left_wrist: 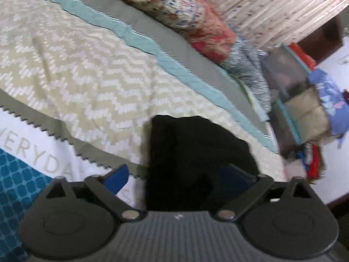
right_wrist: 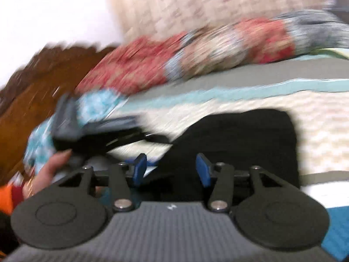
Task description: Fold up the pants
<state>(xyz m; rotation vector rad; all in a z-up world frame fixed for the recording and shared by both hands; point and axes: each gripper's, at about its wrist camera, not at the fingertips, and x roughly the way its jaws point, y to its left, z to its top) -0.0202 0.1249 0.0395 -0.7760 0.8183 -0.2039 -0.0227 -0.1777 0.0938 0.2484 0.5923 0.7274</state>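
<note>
Black folded cloth pants (left_wrist: 196, 152) lie compact on cream zigzag-patterned bed quilt (left_wrist: 76, 76); left claw (left_wrist: 176, 179) and right claw (right_wrist: 171, 170) both apart, empty; judged final fold done, next: smooth or withdraw

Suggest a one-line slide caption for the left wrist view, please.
Open left gripper poised over folded black pants on a chevron-patterned bedspread.

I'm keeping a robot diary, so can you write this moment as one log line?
task: fold pants | black pants: folded bundle on bed cover | left gripper: open | right gripper: open, nothing held
</note>
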